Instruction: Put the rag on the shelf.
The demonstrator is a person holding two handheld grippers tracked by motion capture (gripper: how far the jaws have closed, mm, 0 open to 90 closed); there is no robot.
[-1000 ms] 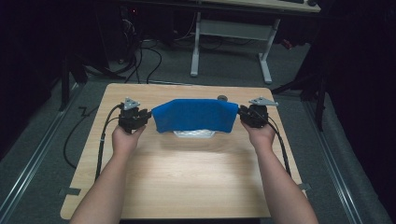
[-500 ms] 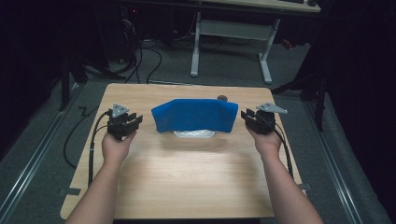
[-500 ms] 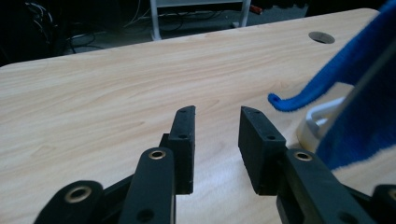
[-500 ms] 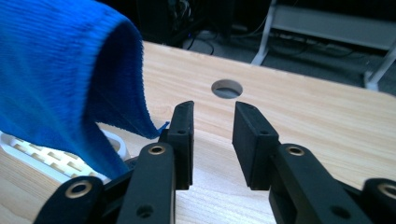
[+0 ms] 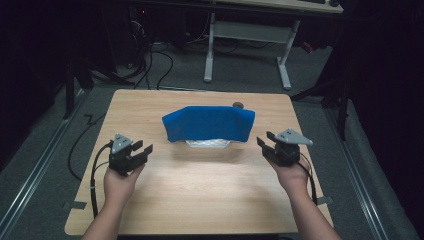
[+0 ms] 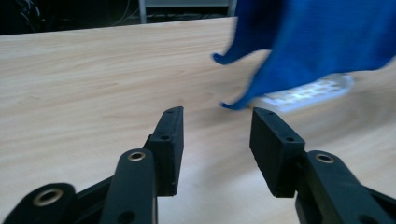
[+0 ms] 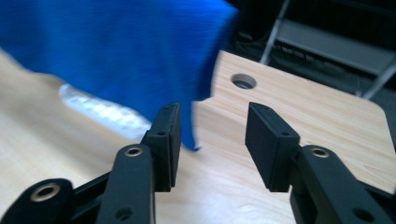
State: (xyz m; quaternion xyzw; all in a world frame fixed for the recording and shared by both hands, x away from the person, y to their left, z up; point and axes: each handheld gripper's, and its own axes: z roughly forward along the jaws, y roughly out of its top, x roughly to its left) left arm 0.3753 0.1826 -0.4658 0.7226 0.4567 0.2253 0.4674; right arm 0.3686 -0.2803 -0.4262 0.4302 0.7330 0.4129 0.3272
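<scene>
Wooden table (image 5: 200, 200) on a grey floor, dark room behind, white desk legs (image 5: 210, 50) at the back. Blue cloth (image 5: 209, 123) sits mid-table toward the far side, draped over a white object (image 5: 208, 144) whose edge pokes out beneath its near hem; I can't tell what that object is. Cloth hangs like a curved band, ends curling toward me. Small round hole (image 5: 238, 105) in the tabletop just behind the cloth's right end, also seen in my right gripper view (image 7: 243, 81). My left gripper (image 5: 142, 151) is near the cloth's left end but apart from it, jaws spread, nothing between them; the hand (image 5: 119, 185) holds it from below, cable (image 5: 95, 175) trailing off toward the table's left edge. Left gripper view: jaws apart over bare wood, cloth (image 6: 317, 42) ahead and to the right, blurred, white object (image 6: 308, 93) under it. My right gripper (image 5: 267, 140) is near the cloth's right end, also apart from it, jaws spread and empty, grey plate (image 5: 294, 136) on top. Right gripper view: cloth (image 7: 116, 51) ahead to the left, white object (image 7: 102, 112) below it, table corner at right.
</scene>
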